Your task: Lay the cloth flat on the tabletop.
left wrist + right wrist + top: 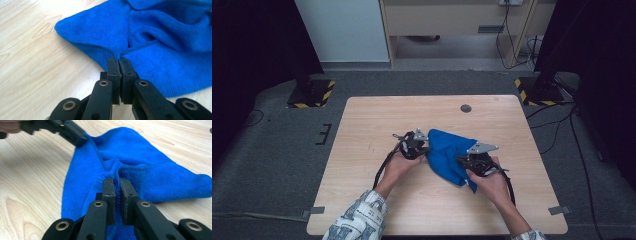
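Observation:
A crumpled blue cloth (pixel 447 152) lies in the middle of the wooden table (pixel 372 120). My left gripper (pixel 426 148) is at the cloth's left edge, and in the left gripper view it (pixel 119 60) is shut on the hem of the blue cloth (pixel 160 42). My right gripper (pixel 463 161) sits on the cloth's right part. In the right gripper view it (pixel 117 181) is shut on a bunched fold of the blue cloth (pixel 140 157), and the left gripper (pixel 81 141) shows at the top left, pinching the far edge.
A round cable hole (pixel 466 108) sits near the table's far edge. Grey carpet surrounds the table, with yellow-black striped stand bases (pixel 312 92) at the back left and back right. A wooden desk frame (pixel 452 20) stands behind.

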A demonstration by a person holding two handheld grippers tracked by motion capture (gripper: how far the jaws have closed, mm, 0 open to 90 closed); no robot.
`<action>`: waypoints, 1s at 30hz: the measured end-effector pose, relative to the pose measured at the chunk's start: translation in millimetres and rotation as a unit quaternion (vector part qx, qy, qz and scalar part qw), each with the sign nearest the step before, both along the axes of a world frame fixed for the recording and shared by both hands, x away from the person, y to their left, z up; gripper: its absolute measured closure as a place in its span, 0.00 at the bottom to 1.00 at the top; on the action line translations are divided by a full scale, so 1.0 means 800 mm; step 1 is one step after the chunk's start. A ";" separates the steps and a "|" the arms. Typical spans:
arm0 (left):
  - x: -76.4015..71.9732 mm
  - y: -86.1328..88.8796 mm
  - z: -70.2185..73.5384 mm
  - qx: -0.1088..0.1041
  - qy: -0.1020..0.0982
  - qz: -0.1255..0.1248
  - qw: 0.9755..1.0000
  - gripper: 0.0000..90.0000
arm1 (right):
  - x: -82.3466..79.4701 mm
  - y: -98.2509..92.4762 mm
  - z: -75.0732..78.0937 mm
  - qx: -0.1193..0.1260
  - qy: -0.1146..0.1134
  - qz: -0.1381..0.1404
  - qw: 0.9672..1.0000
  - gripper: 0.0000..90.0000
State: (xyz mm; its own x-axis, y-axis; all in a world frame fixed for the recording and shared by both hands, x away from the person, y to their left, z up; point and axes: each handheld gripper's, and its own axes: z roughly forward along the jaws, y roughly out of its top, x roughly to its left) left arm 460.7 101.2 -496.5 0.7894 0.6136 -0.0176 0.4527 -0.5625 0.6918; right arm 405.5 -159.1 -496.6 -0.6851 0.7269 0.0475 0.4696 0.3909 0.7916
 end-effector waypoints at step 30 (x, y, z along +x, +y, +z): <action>-0.108 0.028 -0.007 -0.006 0.046 -0.011 0.999 0.97 | 0.040 0.028 -0.007 -0.039 -0.018 -0.020 0.999 0.92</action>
